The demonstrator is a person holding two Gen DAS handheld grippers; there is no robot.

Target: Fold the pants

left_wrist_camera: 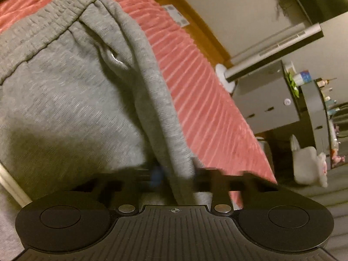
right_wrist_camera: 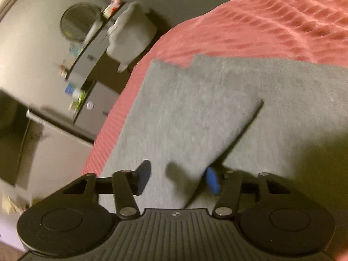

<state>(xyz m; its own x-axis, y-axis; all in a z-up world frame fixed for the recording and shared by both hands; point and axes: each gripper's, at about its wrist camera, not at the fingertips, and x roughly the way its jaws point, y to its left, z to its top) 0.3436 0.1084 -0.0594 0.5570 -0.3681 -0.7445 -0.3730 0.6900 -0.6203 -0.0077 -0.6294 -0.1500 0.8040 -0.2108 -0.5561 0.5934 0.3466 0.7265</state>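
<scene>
Left gripper (left_wrist_camera: 174,174): we see our claw clenched on a ridge of the grey pants (left_wrist_camera: 65,100), the cloth pinched between the jaws and rising away from them; the fingers themselves are blurred.
Right gripper (right_wrist_camera: 177,179): our jaws stand apart, released, with a flat layer of the pants (right_wrist_camera: 195,113) lying between them; neither pad presses the cloth as far as we can tell.
Right fingers (right_wrist_camera: 212,180): the blue pad sits at the folded edge of the upper layer, its dark partner on the other side of that layer.
Pants, waist end: in our left wrist view the elastic waistband (left_wrist_camera: 47,24) lies toward the far end of the bed, bunched and creased.
Pants, leg end: in our right wrist view two flat layers overlap, their straight hems near the bed's edge.
Bedspread (left_wrist_camera: 195,82): red, ribbed, under the pants, its bare strip running along the edge.
Beyond the bed: grey cabinets (left_wrist_camera: 267,100) and a white bag (left_wrist_camera: 306,163).
</scene>
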